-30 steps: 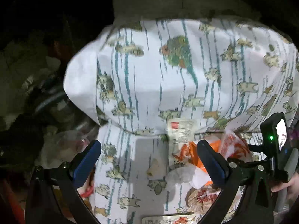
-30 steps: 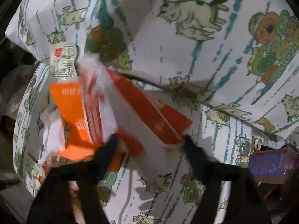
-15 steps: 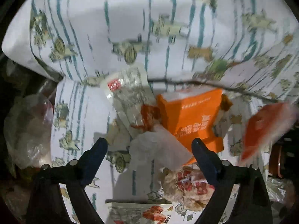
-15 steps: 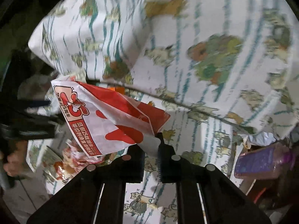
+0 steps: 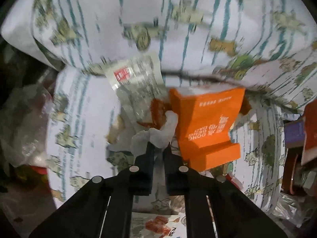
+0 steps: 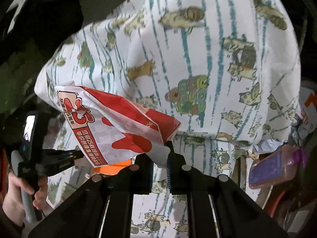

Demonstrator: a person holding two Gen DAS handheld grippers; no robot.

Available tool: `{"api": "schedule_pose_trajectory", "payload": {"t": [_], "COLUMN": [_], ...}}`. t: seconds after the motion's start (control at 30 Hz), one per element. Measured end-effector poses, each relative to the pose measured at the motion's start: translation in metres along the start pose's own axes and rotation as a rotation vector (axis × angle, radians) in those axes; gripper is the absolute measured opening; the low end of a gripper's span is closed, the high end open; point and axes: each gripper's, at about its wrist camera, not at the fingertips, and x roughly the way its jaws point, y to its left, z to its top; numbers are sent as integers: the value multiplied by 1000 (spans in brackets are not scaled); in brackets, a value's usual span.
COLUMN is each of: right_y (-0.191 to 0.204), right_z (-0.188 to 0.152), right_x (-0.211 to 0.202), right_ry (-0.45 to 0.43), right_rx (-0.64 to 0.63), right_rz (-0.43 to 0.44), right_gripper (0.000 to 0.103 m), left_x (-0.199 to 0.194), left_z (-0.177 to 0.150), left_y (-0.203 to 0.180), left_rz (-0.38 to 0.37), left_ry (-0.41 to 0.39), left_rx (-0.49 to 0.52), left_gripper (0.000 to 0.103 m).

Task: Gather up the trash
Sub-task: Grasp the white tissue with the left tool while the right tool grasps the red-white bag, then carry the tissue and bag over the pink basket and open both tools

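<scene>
While the right gripper (image 6: 159,158) holds the red and white bag (image 6: 111,127) up, the left gripper (image 5: 158,148) has just pinched what looks like a white tissue (image 5: 156,134). Just right of it sits the orange box (image 5: 208,127).

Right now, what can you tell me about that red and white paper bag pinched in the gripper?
The red and white paper bag looks like thin, creased takeaway paper, white with bold red shapes, a cartoon logo and printed lettering. It is flattened and crumpled. The right gripper is shut on one corner, so the bag hangs tilted in the air, leftward, in front of the cat-patterned cushion.
</scene>
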Motion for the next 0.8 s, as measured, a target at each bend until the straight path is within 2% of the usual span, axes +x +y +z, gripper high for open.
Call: {"api": "schedule_pose_trajectory", "payload": {"t": [0.07, 0.13, 0.23, 0.3, 0.37, 0.47, 0.6, 0.7, 0.8], "right_y": [1, 2, 2, 4, 4, 7, 14, 24, 47], "right_z": [1, 0, -1, -1, -1, -1, 2, 1, -6], "right_x": [-10, -19, -31, -39, -45, -55, -73, -105, -144], "right_ry": [-16, -32, -66, -94, -106, -137, -170, -217, -266], "right_rx": [27, 68, 108, 118, 141, 140, 129, 145, 105], "right_rz": [-7, 9, 35, 34, 55, 65, 80, 85, 119], "right_gripper": [10, 10, 10, 11, 11, 11, 11, 11, 11], "left_x": [-23, -51, -103, -133, -154, -173, -189, -222, -255], "left_z": [1, -1, -10, -16, -22, -32, -48, -71, -92], "left_y": [2, 6, 9, 13, 18, 23, 24, 21, 13], "left_rz": [-48, -74, -76, -104, -131, -174, -141, -154, -181], "left_ry": [-54, -144, -379, -511, -579, -630, -674, -719, -755], "left_rx": [-5, -15, -4, -2, -18, -36, -20, -21, 26], "left_gripper": [10, 10, 10, 10, 10, 10, 10, 10, 10]}}
